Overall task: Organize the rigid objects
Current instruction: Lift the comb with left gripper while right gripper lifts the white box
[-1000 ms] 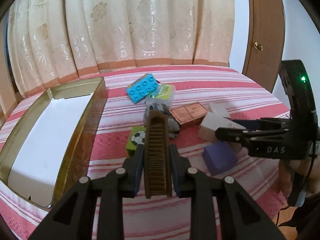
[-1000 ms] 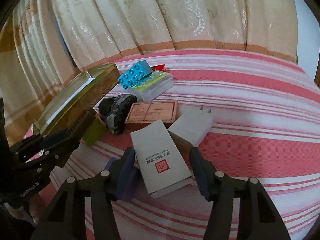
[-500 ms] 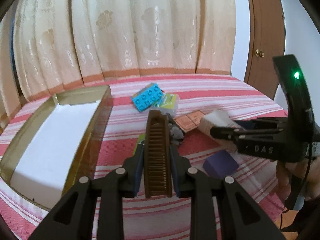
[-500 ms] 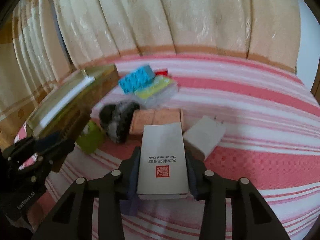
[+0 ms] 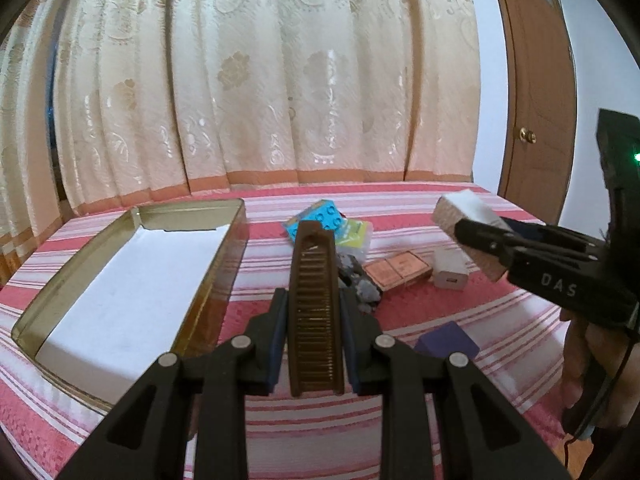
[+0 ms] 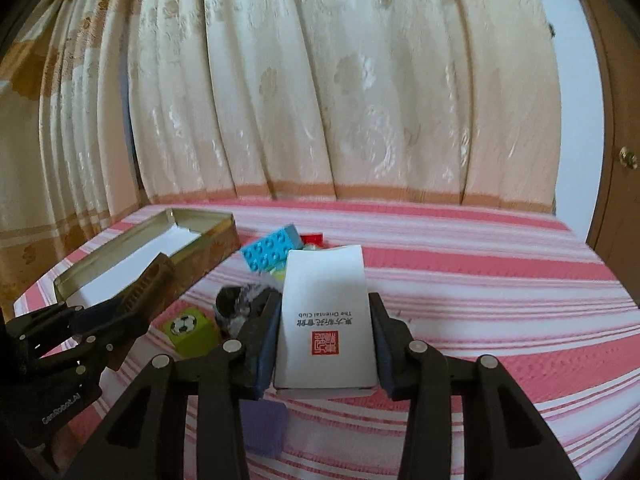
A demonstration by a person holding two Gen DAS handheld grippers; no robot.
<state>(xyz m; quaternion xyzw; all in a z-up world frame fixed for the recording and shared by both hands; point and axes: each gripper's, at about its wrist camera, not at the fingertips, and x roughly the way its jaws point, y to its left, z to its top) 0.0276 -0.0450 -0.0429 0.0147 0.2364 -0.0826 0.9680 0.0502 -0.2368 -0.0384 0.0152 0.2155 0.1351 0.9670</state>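
Jaws on my left gripper [image 5: 316, 308] are pressed against the two long sides of a brown comb [image 5: 316, 312], which runs lengthwise between the fingers and juts forward past the tips, its toothed face up. It is held off the striped pink cloth [image 5: 420, 208], just to the right of the open gold tin [image 5: 236, 248] with its white lining. On my right gripper [image 6: 326, 340] the jaws are clamped on the side edges of a white card box [image 6: 326, 320] with a red seal and the print "The Oriental Club"; the box lies flat between the fingers, its far end sticking out beyond them, lifted clear of the cloth. From the left wrist view, that gripper reaches in from the right, raised above the pile, pointing leftward toward the tin, with my hand [image 5: 588, 352] on its grip below. Under and between the two grippers on the cloth lie a blue brick [image 6: 272, 252], a green football cube [image 6: 190, 330], a grey rock-like lump [image 5: 360, 284], a copper-coloured flat box [image 5: 400, 270], a white charger [image 5: 450, 274] and a purple block [image 5: 448, 344].
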